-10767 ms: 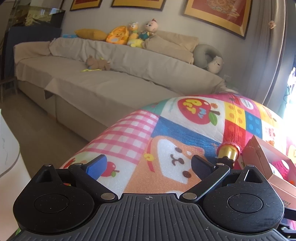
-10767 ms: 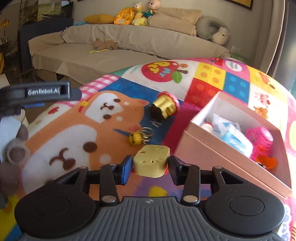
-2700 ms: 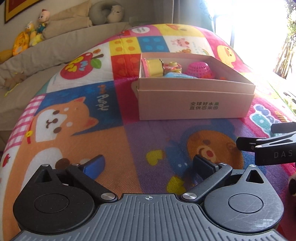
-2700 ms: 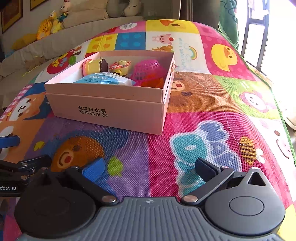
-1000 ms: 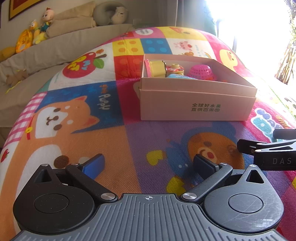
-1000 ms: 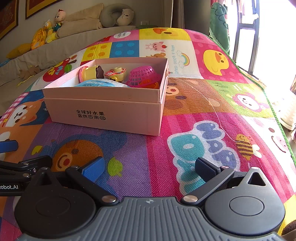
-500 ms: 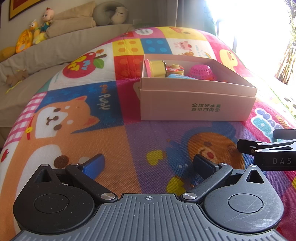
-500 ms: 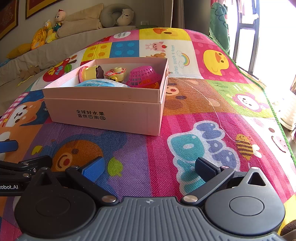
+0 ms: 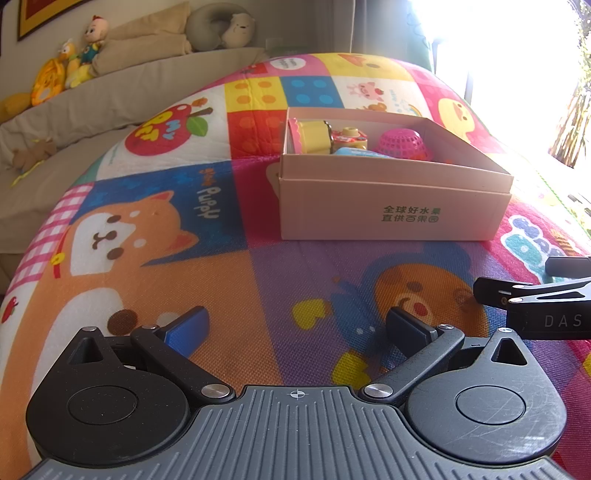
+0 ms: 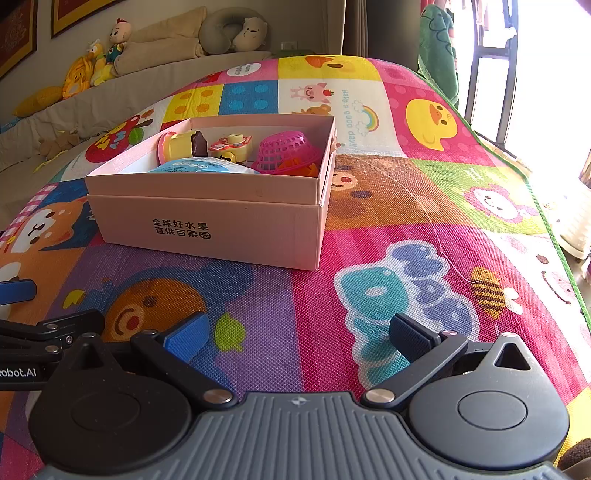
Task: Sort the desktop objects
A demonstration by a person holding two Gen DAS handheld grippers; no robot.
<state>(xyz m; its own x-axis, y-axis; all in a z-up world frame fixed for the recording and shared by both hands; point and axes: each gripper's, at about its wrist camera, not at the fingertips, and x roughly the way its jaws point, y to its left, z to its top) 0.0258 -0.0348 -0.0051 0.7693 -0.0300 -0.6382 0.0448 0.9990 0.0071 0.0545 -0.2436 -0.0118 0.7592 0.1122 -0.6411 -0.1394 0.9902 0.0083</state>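
A pink cardboard box stands on the colourful play mat; it also shows in the right wrist view. Inside lie a yellow toy, a small red-and-yellow toy, a pink mesh basket, an orange piece and a blue packet. My left gripper is open and empty, low over the mat in front of the box. My right gripper is open and empty, also in front of the box; its side shows at the right of the left wrist view.
A beige sofa with plush toys and a neck pillow stands behind the mat. A bright window with bars is at the right. The mat's green edge runs along the right.
Over the last second nothing has visibly moved. Earlier, the right gripper held a yellow toy and other items lay on the mat; now both grippers are empty and the items are in the box.
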